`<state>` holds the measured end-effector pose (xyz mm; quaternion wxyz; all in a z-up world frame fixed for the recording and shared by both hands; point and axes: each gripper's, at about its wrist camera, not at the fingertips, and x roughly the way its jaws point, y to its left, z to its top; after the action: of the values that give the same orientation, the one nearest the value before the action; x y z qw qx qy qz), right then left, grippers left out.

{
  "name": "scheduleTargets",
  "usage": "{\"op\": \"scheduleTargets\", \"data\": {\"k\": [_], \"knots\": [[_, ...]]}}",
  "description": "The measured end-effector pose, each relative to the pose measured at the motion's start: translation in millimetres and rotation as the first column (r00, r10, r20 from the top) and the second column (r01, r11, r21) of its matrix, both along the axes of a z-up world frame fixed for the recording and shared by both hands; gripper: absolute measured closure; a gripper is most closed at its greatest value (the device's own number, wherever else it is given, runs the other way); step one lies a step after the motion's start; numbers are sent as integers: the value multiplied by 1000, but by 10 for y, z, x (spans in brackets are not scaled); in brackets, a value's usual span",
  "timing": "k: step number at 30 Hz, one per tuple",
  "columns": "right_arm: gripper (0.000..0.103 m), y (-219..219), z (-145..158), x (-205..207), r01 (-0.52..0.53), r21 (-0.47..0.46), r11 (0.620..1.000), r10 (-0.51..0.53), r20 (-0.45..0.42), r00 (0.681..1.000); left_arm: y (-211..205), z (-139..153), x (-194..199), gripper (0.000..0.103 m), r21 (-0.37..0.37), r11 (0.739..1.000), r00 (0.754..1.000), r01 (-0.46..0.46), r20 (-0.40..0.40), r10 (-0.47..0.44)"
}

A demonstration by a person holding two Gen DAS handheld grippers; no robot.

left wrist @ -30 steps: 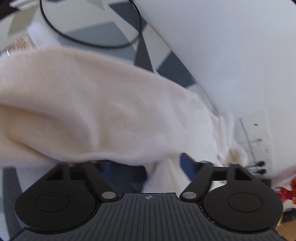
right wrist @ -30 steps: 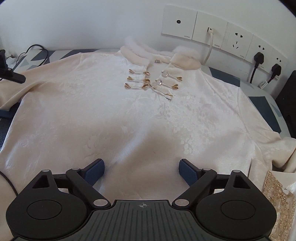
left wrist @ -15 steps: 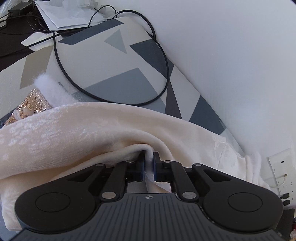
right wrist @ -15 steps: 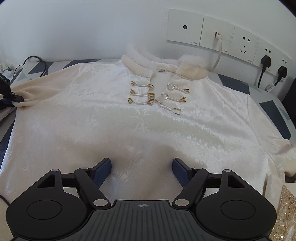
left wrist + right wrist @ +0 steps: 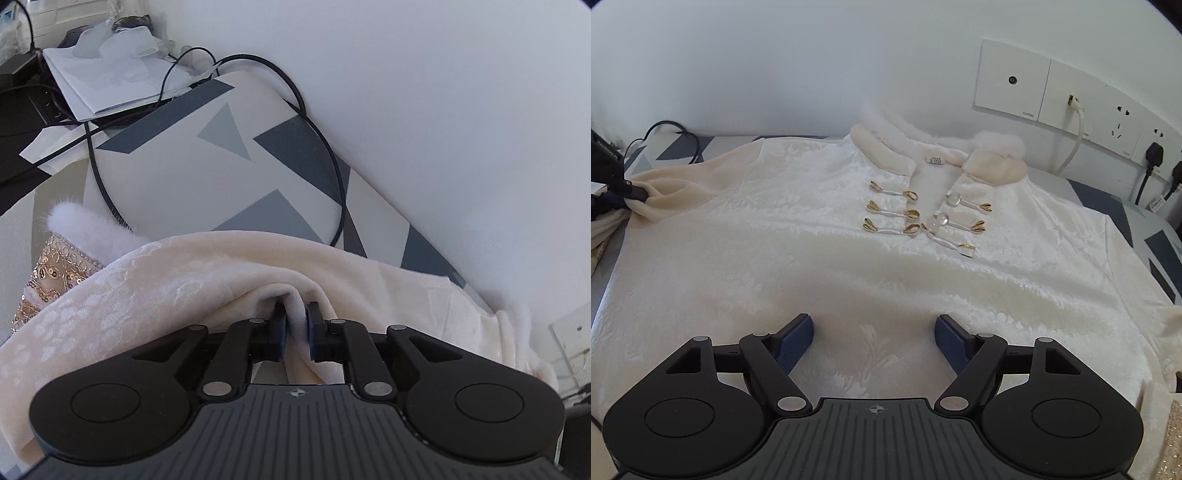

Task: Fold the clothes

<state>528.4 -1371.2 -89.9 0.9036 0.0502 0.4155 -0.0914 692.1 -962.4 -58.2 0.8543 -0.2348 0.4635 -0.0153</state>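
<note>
Pinching a ridge of sleeve fabric, the left tongs (image 5: 295, 325) sit narrow with cloth bunched between the pads, though the jaws are easing open a little while the fabric is still gripped. Nearest the other camera, the right tongs (image 5: 873, 332) stand wide and hold nothing, hovering just over the hem area of the cream jacket (image 5: 820, 258). That jacket lies face up across the patterned surface (image 5: 177, 177), its gold frog fastenings (image 5: 912, 214) toward twelve o'clock and the fur collar (image 5: 993, 147) beyond them, near the wall sockets (image 5: 1067, 110). The gathered sleeve (image 5: 665, 192) is at about ten o'clock in the right view, with the left tongs on it. A black cable (image 5: 332, 155) loops on the surface past the sleeve.

To fold well, I judge the left grip should firm up before carrying the sleeve across the chest, while the right tongs press the body flat so it does not drag.

A second ago the left tongs were spread apart under loose fabric; they have since closed on it. The right tongs have narrowed somewhat.
</note>
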Motion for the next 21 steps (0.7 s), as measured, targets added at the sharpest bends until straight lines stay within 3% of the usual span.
{"op": "scheduleTargets", "data": {"k": [5,11,14,18,21], "knots": [[29,-59,122,-228,57,39,998,-56,-25,998,9,192,-272,40,-31,992,993,121,-7,-122],[29,-56,463,-944,211,50,976,-212,19,977,-56,434,-683,13,40,950,949,310,48,-311],[29,-180,605,-1354,335,59,940,-337,31,941,-70,435,-786,12,43,933,933,357,29,-358],[29,-250,830,-1893,492,47,870,-494,51,868,-75,370,-827,12,-2,922,921,387,-38,-387],[27,-172,945,-2212,547,26,836,-547,89,832,-92,383,-854,12,-2,912,910,410,-64,-409]]}}
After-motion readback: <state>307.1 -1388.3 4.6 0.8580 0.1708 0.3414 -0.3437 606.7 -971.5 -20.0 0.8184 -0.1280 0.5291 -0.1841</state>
